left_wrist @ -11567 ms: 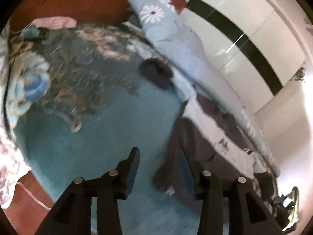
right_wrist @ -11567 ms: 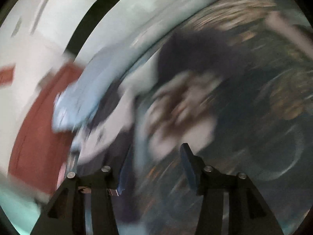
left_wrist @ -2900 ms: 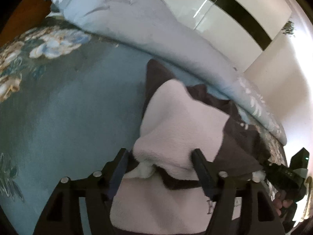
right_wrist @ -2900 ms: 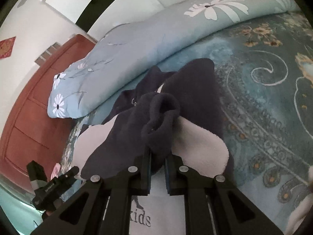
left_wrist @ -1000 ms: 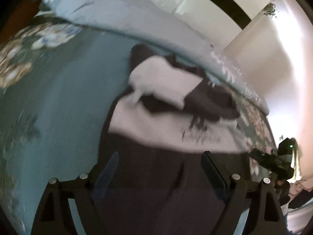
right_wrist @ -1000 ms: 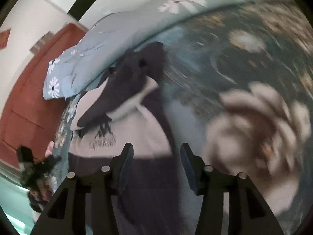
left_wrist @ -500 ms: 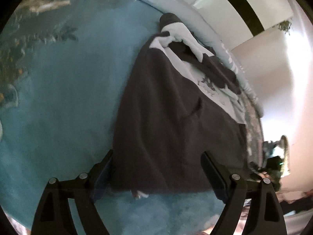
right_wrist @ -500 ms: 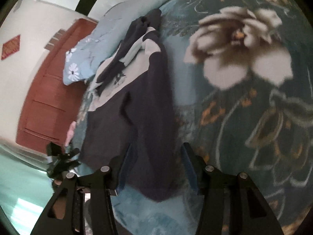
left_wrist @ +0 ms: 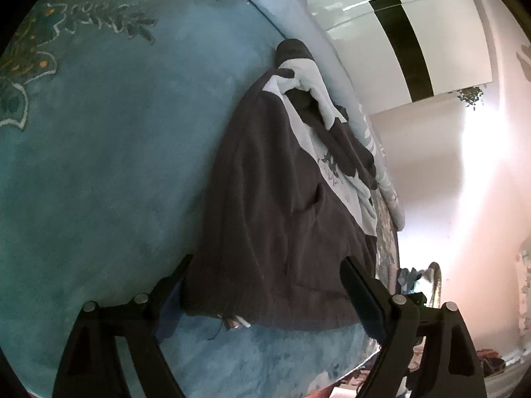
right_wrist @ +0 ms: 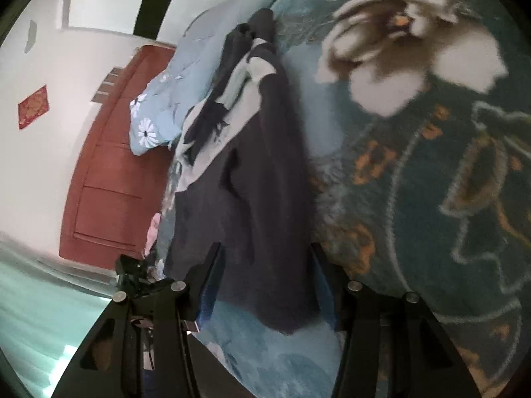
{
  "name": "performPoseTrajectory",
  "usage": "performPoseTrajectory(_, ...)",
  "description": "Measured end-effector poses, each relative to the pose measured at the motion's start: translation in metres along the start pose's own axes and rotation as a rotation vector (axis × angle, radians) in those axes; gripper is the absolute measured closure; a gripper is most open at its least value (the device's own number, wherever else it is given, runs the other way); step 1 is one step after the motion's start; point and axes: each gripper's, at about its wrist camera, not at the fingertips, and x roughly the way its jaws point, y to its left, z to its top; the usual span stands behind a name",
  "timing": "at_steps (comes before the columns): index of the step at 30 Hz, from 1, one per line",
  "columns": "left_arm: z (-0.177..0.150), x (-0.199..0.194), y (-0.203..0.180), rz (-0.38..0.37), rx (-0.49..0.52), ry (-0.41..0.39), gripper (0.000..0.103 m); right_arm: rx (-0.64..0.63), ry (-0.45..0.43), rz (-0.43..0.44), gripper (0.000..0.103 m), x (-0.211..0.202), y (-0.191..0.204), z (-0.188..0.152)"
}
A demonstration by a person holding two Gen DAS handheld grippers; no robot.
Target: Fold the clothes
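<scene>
Dark hoodie (left_wrist: 278, 219) lies flat on the bed (left_wrist: 99, 165), hem end nearest both cameras, hood end far away against the pale blue quilt (left_wrist: 292, 10) that runs along the bed's far side. Sleeves look already laid across the white chest panel (left_wrist: 335, 172) (print partly covered), so judged stage: sides folded in, lengthwise fold not yet made.

Left claw (left_wrist: 265, 285): jaws wide apart, straddling the hoodie's hem at its left corner; nothing pinched, cloth lies between and beyond the pads without visible contact. A small white tag or cord end pokes out below the hem there.

Right claw (right_wrist: 265, 275): jaws about half open, framing the hem's right corner in the right wrist view; also empty, no press on fabric seen.

Reading: both claws sit at the two hem corners of the hoodie, probably so the bottom edge can be lifted evenly toward the hood. Thick fleece may slip; bite deep.
</scene>
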Motion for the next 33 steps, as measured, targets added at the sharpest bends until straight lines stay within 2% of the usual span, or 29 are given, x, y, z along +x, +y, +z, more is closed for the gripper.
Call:
performPoseTrajectory(3, -0.002, 0.0, 0.001, -0.002, 0.01, -0.01, 0.019, -0.008, 0.008, 0.001, 0.052, -0.001, 0.002, -0.001)
performPoseTrajectory(5, -0.003, -0.001, 0.004, 0.019, 0.012, -0.009, 0.034, -0.006, 0.016, -0.017, 0.065, -0.002, 0.0, -0.004)
performPoseTrajectory(6, -0.004, -0.003, 0.006, 0.029, 0.007, -0.011, 0.038, -0.004, 0.022, -0.031, 0.069, -0.003, -0.001, -0.006)
performPoseTrajectory(8, -0.004, -0.005, 0.014, 0.035, -0.012, -0.014, 0.055, 0.0, 0.033, -0.028, 0.077, -0.003, -0.004, -0.008)
performPoseTrajectory(13, -0.005, -0.005, 0.021, 0.04, -0.028, -0.03, 0.068, -0.002, 0.049, -0.017, 0.077, 0.0, -0.006, -0.01)
performPoseTrajectory(14, -0.005, -0.005, 0.02, 0.036, -0.029, -0.038, 0.075, -0.007, 0.064, -0.01, 0.077, 0.002, -0.004, -0.01)
performPoseTrajectory(19, -0.001, -0.022, 0.017, -0.035, -0.059, -0.111, 0.079, -0.023, 0.056, 0.011, 0.084, -0.004, 0.002, -0.006)
performPoseTrajectory(21, 0.004, -0.029, 0.013, -0.077, -0.067, -0.122, 0.079, 0.002, 0.019, 0.084, 0.084, -0.012, 0.003, 0.0)
performPoseTrajectory(25, 0.019, -0.039, -0.002, -0.156, -0.07, -0.138, 0.079, 0.027, 0.002, 0.243, 0.085, -0.019, 0.013, 0.016)
performPoseTrajectory(27, 0.032, -0.04, -0.015, -0.168, -0.062, -0.14, 0.079, 0.029, -0.016, 0.311, 0.085, -0.021, 0.021, 0.029)
performPoseTrajectory(30, 0.056, -0.039, -0.032, -0.18, -0.045, -0.142, 0.079, 0.014, -0.057, 0.349, 0.085, -0.022, 0.033, 0.057)
performPoseTrajectory(33, 0.095, -0.03, -0.053, -0.202, -0.038, -0.147, 0.079, -0.002, -0.093, 0.361, 0.085, -0.019, 0.047, 0.089)
